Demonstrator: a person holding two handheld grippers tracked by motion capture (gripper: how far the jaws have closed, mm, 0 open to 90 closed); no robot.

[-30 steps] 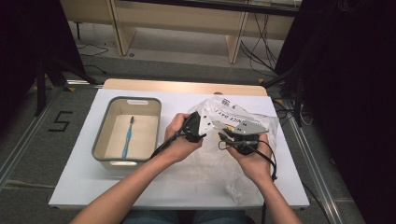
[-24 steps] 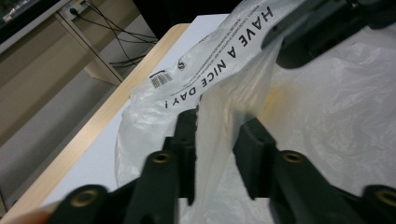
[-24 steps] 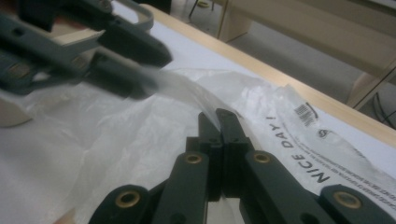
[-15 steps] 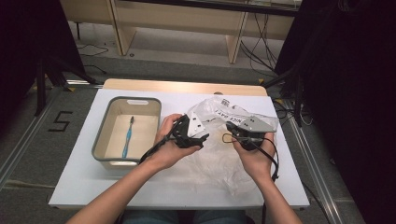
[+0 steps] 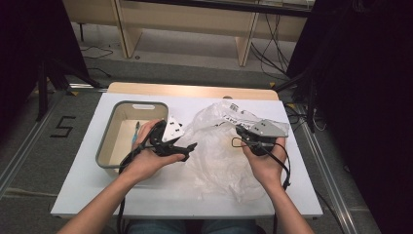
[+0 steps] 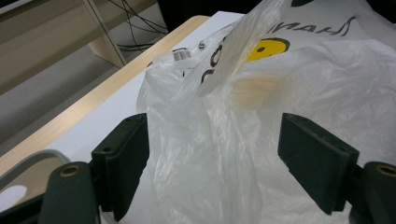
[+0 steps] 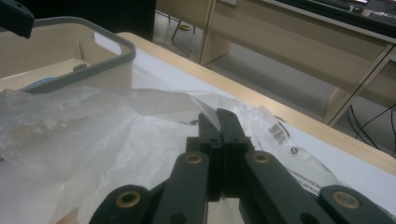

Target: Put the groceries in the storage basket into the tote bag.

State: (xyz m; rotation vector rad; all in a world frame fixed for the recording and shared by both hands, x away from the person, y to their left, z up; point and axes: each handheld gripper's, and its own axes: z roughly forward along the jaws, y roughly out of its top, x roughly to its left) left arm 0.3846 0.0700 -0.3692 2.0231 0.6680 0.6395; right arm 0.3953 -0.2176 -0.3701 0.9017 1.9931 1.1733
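Note:
A crumpled clear plastic bag with black print and a yellow smiley lies on the white table. My right gripper rests at the bag's upper right part, its jaws pressed together with a thin edge of the film pinched between them. My left gripper sits at the bag's left edge, beside the tub. Its jaws have just been opening and now stand wide, with bag film lying loose between them and neither pad pressing on it.
A beige tub with a grey rim stands on the left of the table, a blue toothbrush inside it. The tub's rim also rises at the left of the right gripper view. The table's wooden far edge borders shelving and cables.
My left gripper has let go of the bag, opened wide and drawn left toward the tub. The right gripper has stayed put, shut on the bag.

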